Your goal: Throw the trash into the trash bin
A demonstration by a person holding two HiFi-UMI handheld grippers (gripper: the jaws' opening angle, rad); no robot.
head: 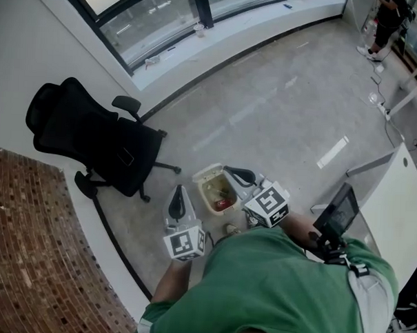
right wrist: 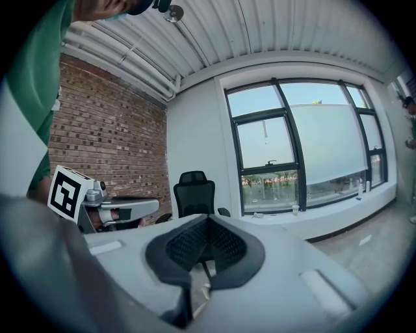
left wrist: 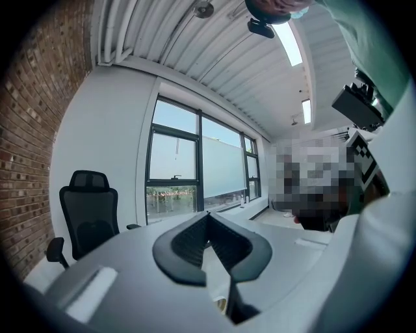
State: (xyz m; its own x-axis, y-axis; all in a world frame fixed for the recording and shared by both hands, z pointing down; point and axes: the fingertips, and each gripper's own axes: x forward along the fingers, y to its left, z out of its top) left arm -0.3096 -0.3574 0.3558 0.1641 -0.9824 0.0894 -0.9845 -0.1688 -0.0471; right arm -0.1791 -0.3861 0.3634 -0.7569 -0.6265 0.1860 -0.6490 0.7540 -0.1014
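Grey concrete floor (head: 280, 110) fills most of the head view, with a long window (head: 153, 15) along its far edge, a brick wall (head: 26, 244) at its near left, and a black office chair (head: 99, 140) standing by the left edge. The trash bin (head: 202, 174), a small pale open tub, sits on the floor just right of the chair's base. It is close to the dark skirting along the near-left edge and directly in front of the person in the green shirt (head: 279, 290). Trash (head: 222, 203) lies inside it, including something red; what else is in there is too small to tell.

The left gripper (head: 179, 192) hangs just left of the bin and the right gripper (head: 237, 175) is over its right rim. In the left gripper view the left gripper (left wrist: 208, 218) has its jaws pressed together with nothing between them. The right gripper view shows the same for the right gripper (right wrist: 208, 222), tips meeting and no load. Both point out across the room towards the chair and window, not down at the bin.

The throwing step looks finished, with the trash in the bin and both claws empty. No loose trash shows on the bare floor in these views, so the next move is probably only a look round. If another piece turns up, one claw would have to open before it goes down to it.
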